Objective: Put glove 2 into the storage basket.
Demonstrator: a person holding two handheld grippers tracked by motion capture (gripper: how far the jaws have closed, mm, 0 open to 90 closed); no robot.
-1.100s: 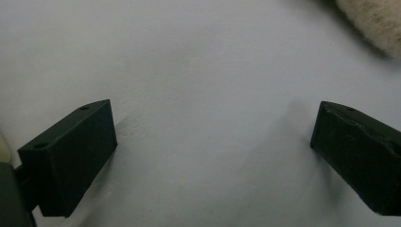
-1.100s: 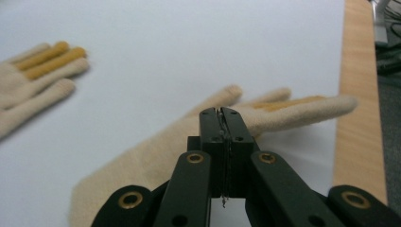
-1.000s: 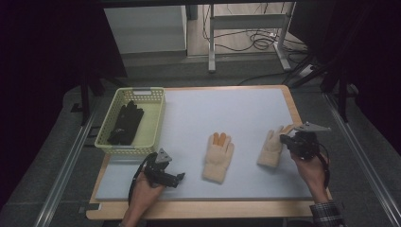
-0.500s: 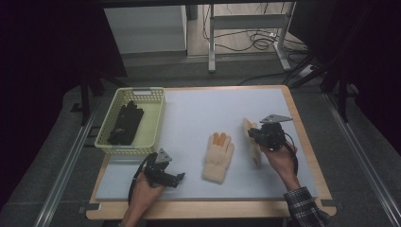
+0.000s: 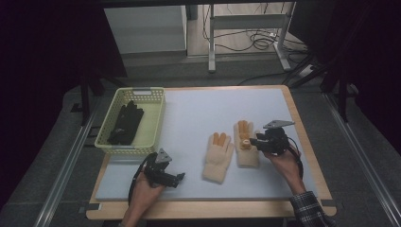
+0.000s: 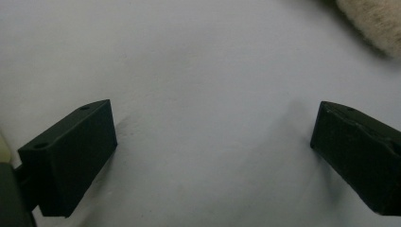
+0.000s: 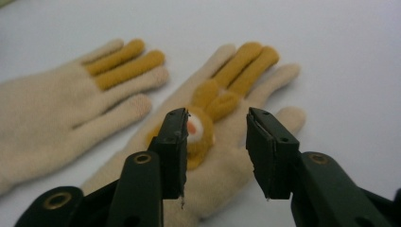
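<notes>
The right gripper (image 7: 215, 142) hangs just over the right-hand cream glove (image 7: 222, 156), its jaws partway apart and holding nothing; they have just been opening, and between them shows the glove's palm with a small yellow-orange plush figure (image 7: 201, 130) sewn on it. That figure lies against the inner face of one jaw; whether the pad presses it cannot be told. In the high view the right gripper (image 5: 255, 142) sits at this glove's (image 5: 246, 153) far side from the yellow basket (image 5: 156, 124), the hand (image 5: 283, 163) behind it nearer the table's front edge.

Just beside, on the basket side, the second cream glove (image 5: 218, 158) lies flat, apart from the first by a narrow strip of the pale mat (image 5: 198, 109). Both gloves point their yellow-tipped fingers away from the person.

The left gripper (image 5: 177, 178) rests low on the mat in front of the basket, nearer the person, well apart from both gloves. Its jaws (image 6: 208, 156) stand wide with only bare mat between them, gripping nothing. A cream glove edge (image 6: 373, 19) shows at the corner of the left gripper view.

Inside the basket lie dark gloves (image 5: 125, 124).
</notes>
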